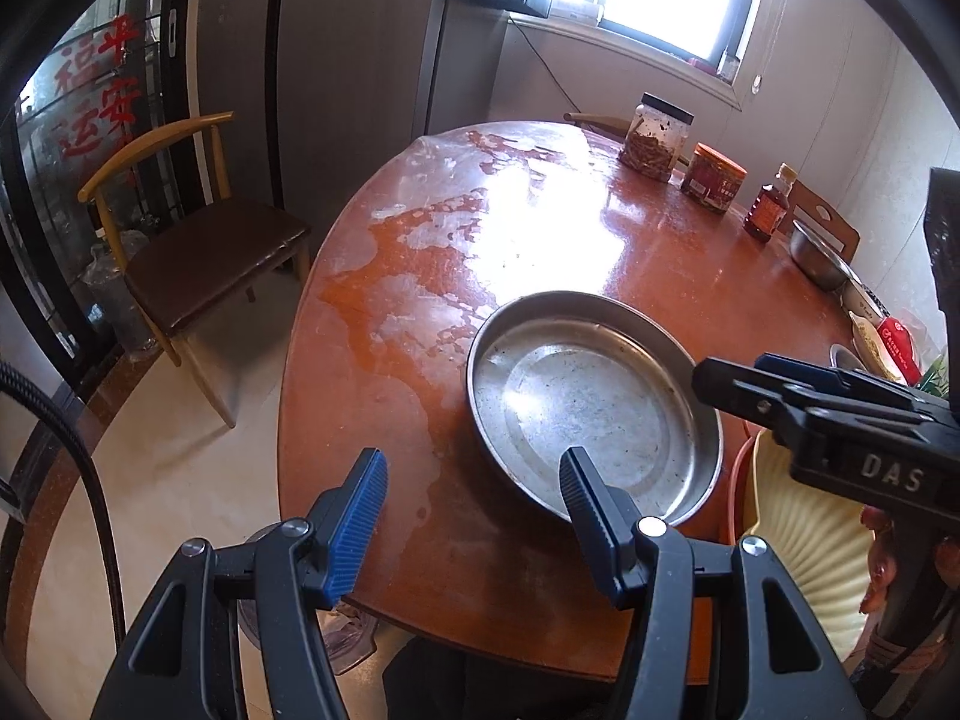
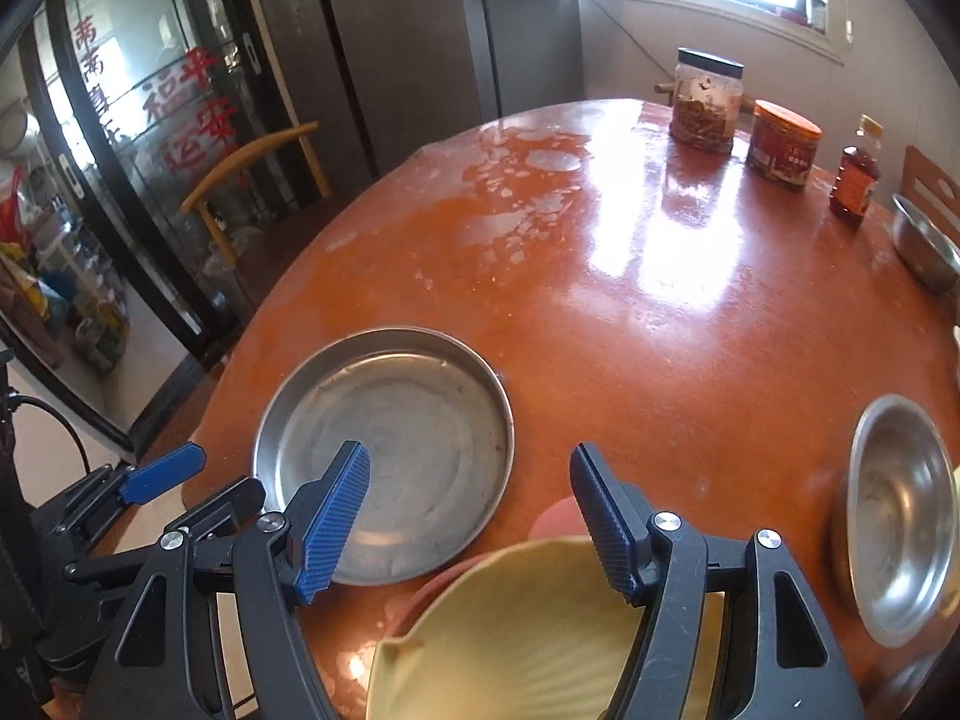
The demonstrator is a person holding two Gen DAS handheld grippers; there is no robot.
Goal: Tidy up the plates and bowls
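Note:
A round steel plate [image 1: 594, 402] [image 2: 390, 444] lies on the orange-brown table [image 1: 540, 228] [image 2: 630, 276] near its front edge. Right of it, a cream ribbed plate [image 1: 804, 540] [image 2: 522, 630] rests on a pink plate [image 1: 735, 480] [image 2: 558, 519]. My left gripper [image 1: 474, 480] [image 2: 198, 480] hovers open by the steel plate's near-left rim, holding nothing. My right gripper [image 2: 468, 480] [image 1: 732, 372] hangs open above the gap between the steel plate and the cream plate, also with nothing in it. A steel bowl [image 2: 900, 516] sits at the right, and another steel bowl [image 1: 819, 255] [image 2: 924, 246] farther back.
At the back right stand a clear jar [image 1: 657, 138] [image 2: 705, 99], an orange-lidded jar [image 1: 714, 177] [image 2: 780, 144] and a small bottle [image 1: 771, 204] [image 2: 855, 174]. A red packet [image 1: 900, 348] lies at the right edge. A wooden chair [image 1: 198, 252] stands left of the table, before a glass door [image 1: 90, 120].

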